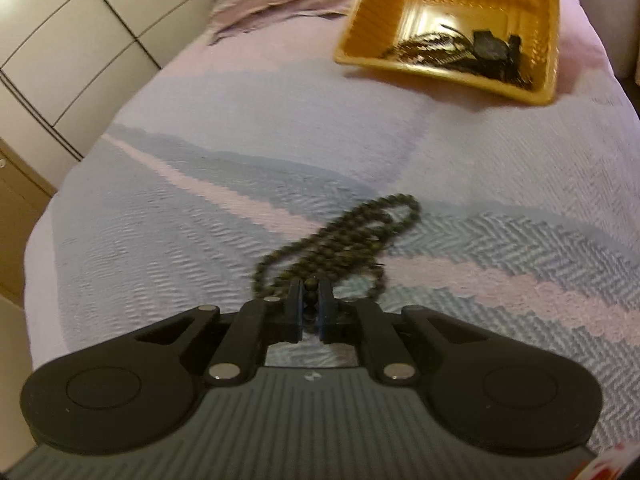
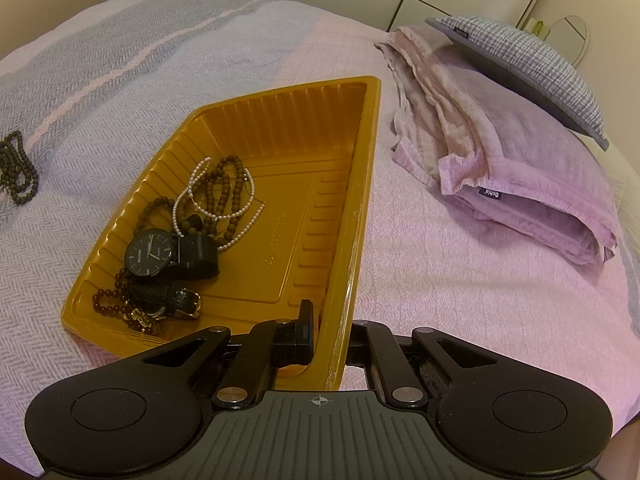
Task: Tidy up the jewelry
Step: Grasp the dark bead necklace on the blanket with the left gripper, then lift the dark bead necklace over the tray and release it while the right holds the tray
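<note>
My left gripper (image 1: 310,286) is shut on a dark beaded necklace (image 1: 340,240) whose loops trail over the bedspread ahead of it; the necklace also shows at the far left of the right wrist view (image 2: 18,174). My right gripper (image 2: 326,320) is shut on the near wall of a yellow plastic tray (image 2: 352,208), one finger inside and one outside. The tray (image 1: 360,20) holds a black watch (image 2: 154,256), a pearl strand (image 2: 224,204), brown bead strings (image 2: 224,188) and a dark red bead string (image 2: 110,300).
A folded pink blanket (image 2: 500,152) with a grey checked cushion (image 2: 532,60) on it lies to the right of the tray. White wardrobe doors (image 1: 60,52) stand beside the bed. The bedspread (image 1: 200,200) spreads wide between necklace and tray.
</note>
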Demonstrator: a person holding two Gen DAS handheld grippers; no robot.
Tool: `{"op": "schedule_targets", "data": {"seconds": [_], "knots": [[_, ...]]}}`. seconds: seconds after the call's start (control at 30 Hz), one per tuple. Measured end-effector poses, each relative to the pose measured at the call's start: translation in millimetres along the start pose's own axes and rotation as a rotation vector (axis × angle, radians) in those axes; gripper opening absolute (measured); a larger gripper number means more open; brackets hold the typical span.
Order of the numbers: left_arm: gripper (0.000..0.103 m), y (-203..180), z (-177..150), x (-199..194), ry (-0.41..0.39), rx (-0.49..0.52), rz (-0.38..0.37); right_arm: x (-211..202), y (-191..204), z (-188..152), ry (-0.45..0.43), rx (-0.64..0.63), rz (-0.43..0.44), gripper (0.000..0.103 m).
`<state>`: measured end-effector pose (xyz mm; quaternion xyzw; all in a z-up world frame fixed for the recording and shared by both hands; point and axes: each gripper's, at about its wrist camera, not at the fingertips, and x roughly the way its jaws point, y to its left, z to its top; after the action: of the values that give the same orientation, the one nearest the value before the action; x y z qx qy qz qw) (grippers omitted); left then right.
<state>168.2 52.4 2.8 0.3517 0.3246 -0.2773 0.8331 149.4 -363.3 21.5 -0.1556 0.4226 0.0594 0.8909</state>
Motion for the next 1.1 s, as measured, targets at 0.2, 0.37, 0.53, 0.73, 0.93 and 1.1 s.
{"op": "schedule_targets", "data": {"seconds": [0.2,0.37,0.53,0.73,0.93,1.1], "knots": [[0.006,1.3,-2.0,-8.1,-0.01,0.044,0.107,0.1,0.3,0.1,0.0,0.0,0.0,0.006],[0.006,9.2,5.7,-21.6,-0.053,0.096,0.215,-0.5,-0.1,0.4,0.0,-0.001,-0.001,0.006],[0.006,24.4,21.4,-37.8,-0.104,0.096,0.29,-0.9,-0.1,0.7,-0.001,-0.001,-0.001,0.006],[0.006,33.4,45.0,-67.3,-0.182,0.125,0.354,-1.1,-0.5,1.0,-0.001,-0.002,-0.002,0.006],[0.006,45.8,78.4,-105.7,-0.274,0.132,0.391,-1.8,-1.3,1.4,-0.002,-0.003,-0.003,0.006],[0.006,54.3,106.9,-130.2,-0.336,0.127,0.396,-2.3,-0.4,1.8,-0.003,-0.006,-0.006,0.006]]}}
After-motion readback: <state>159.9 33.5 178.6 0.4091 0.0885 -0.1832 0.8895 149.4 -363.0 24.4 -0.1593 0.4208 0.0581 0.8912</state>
